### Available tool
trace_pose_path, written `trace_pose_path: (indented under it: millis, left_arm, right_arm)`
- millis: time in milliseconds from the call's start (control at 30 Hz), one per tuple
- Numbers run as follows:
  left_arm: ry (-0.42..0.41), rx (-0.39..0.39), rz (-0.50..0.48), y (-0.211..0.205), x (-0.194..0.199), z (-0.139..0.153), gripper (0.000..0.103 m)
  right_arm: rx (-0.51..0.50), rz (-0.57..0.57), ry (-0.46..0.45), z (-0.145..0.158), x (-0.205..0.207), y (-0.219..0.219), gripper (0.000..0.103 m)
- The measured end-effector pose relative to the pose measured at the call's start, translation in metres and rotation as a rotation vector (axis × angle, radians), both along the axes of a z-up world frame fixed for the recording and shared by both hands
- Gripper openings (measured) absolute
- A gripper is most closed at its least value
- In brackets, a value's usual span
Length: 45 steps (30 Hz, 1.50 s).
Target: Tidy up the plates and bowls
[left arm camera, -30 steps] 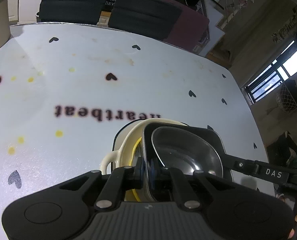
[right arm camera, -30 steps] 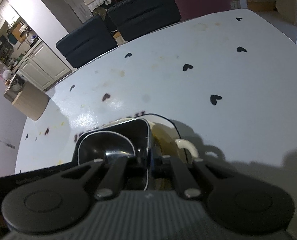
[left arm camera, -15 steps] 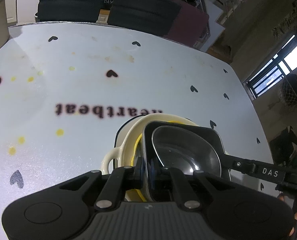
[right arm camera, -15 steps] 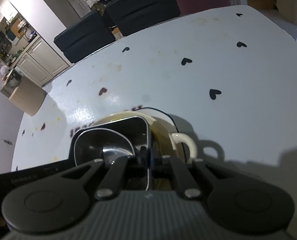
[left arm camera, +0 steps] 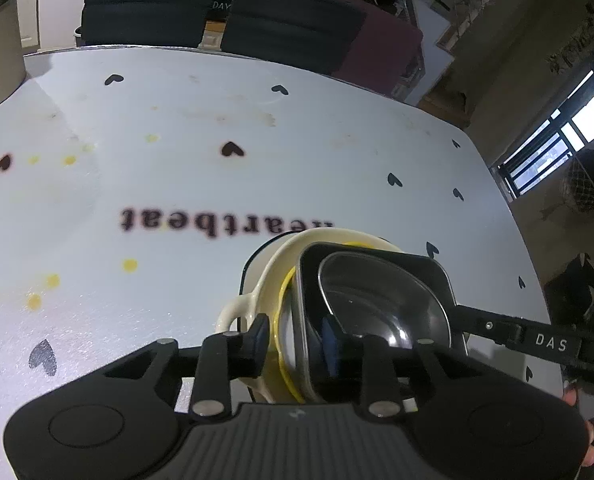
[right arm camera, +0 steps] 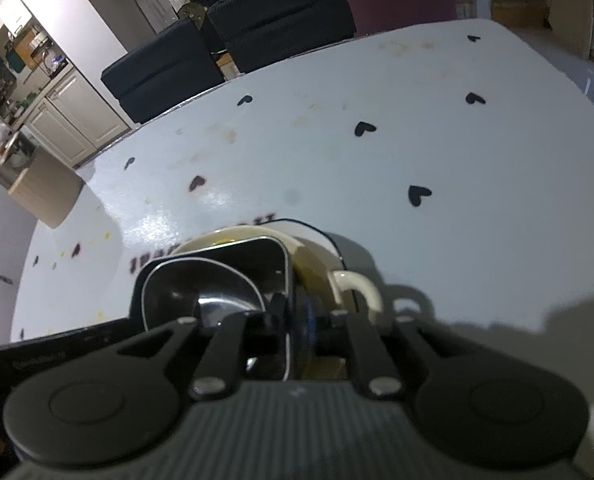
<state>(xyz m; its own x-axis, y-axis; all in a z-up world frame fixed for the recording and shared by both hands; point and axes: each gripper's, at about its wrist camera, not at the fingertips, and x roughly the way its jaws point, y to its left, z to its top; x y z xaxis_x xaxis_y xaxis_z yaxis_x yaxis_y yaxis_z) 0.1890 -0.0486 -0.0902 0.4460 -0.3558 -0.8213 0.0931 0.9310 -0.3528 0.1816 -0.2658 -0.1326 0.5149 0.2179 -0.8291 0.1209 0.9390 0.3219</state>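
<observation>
with both grippers' jaws opening off the black square bowl (left arm camera: 381, 300) nested in the cream dish (left arm camera: 273, 276), finish parting fully before lifting straight away.

A black square bowl with a metal lining (right arm camera: 201, 292) is seen nested in a cream handled dish (right arm camera: 321, 264), which rests on the white counter (right arm camera: 457, 152) printed with black hearts; the right tool (right arm camera: 293, 316) is placed over the bowl's right wall, with its jaws opening and the wall between them; the dish's loop handle (right arm camera: 357, 284) is seen just right of the tool; dark chairs (right arm camera: 225, 44) are set beyond the far edge.
</observation>
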Motion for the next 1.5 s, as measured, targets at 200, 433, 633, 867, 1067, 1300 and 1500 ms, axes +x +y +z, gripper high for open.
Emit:
trace_pose_path:
  millis: [200, 433, 633, 867, 1067, 1300, 1500]
  left_arm:
    - [-0.005, -0.003, -0.009, 0.001, -0.003, 0.003, 0.035]
    - [-0.017, -0.008, -0.003, 0.003, -0.009, 0.010, 0.045]
    - [-0.058, 0.004, 0.007, 0.006, -0.025, 0.027, 0.065]
    - [-0.171, 0.050, 0.021, 0.012, -0.057, 0.064, 0.099]
    - [-0.255, 0.115, 0.022, 0.019, -0.090, 0.096, 0.103]
    - [-0.365, 0.136, 0.036, 0.026, -0.137, 0.123, 0.103]
    - [-0.458, 0.118, 0.053, 0.028, -0.177, 0.134, 0.103]
  right_arm:
    - [-0.017, 0.009, -0.003, 0.002, -0.002, 0.001, 0.014]
    - [-0.058, 0.008, -0.014, 0.009, -0.007, 0.003, 0.015]
    - [-0.087, 0.005, -0.049, 0.029, -0.021, 0.001, 0.018]
    - [-0.153, 0.009, -0.143, 0.062, -0.049, 0.000, 0.049]
    - [-0.177, 0.012, -0.237, 0.094, -0.083, -0.005, 0.072]
    - [-0.223, 0.025, -0.364, 0.122, -0.125, -0.001, 0.093]
    - [-0.262, 0.013, -0.462, 0.123, -0.164, 0.006, 0.102]
